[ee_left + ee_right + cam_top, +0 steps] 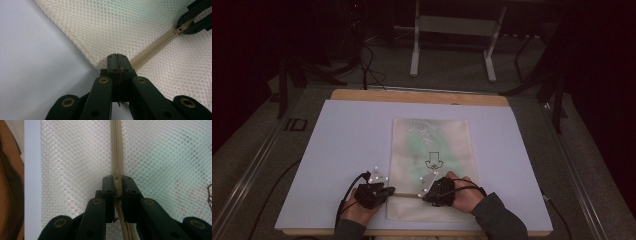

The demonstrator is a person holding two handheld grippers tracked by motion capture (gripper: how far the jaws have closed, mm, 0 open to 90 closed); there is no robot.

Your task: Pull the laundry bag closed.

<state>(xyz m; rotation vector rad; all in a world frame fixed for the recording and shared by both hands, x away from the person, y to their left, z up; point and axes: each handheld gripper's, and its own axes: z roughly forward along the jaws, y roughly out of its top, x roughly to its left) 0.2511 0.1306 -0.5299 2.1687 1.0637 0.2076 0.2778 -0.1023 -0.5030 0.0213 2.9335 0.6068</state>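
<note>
Gripping: left tool clamped on mesh bag corner | right tool pinching zipper pull (jaws nearly closed)

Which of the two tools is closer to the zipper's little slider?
Right. The right tool is shut on the zipper slider; the left tool pinches the mesh bag edge, farther along.

High view: we look forward and down from the 6 o'clock side, far off. Both gripper views sit v. close on the mesh bag, along their jaws. Left gripper view faces 3 o'clock; all share the zipper.
</note>
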